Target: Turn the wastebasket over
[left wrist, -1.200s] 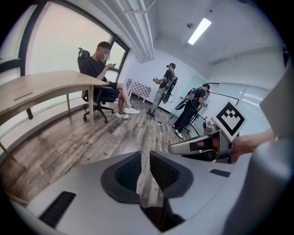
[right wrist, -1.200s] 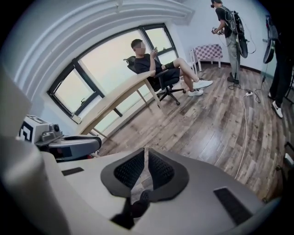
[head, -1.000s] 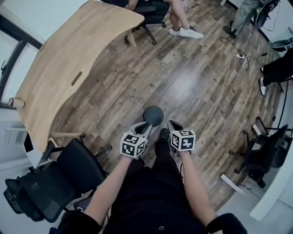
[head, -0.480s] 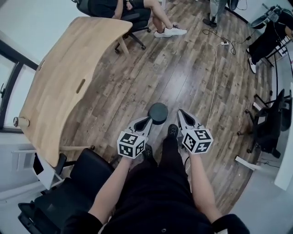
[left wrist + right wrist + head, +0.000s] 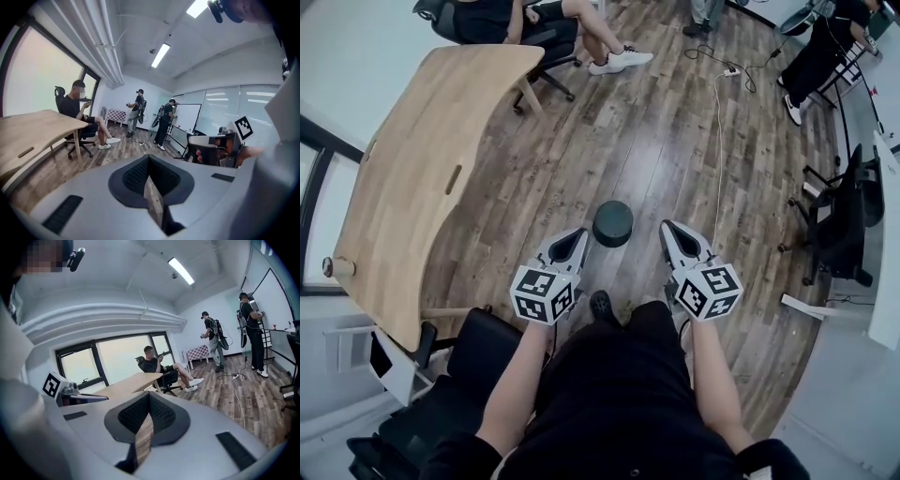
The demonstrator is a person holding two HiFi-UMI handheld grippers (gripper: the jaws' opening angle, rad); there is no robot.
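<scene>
The wastebasket [image 5: 612, 223] is a small dark round bin standing on the wood floor in the head view, just beyond my feet. I see only its round top, and I cannot tell which end is up. My left gripper [image 5: 575, 237] hovers to its left and my right gripper [image 5: 667, 230] to its right, both clear of it. Neither gripper view shows the bin. The left gripper [image 5: 149, 159] has just been closing and now shows its jaws together with nothing between them. The right gripper [image 5: 150, 398] is shut and empty too.
A long wooden desk [image 5: 412, 169] runs along the left, with a black office chair [image 5: 478, 366] beside my left arm. Another black chair [image 5: 844, 225] stands at the right. A white cable [image 5: 719, 131] crosses the floor ahead. A seated person [image 5: 534, 19] and standing people [image 5: 164, 122] are farther off.
Both grippers have lifted from beside the bin and moved apart. The bin stays on the floor, and the left jaws have narrowed to shut.
</scene>
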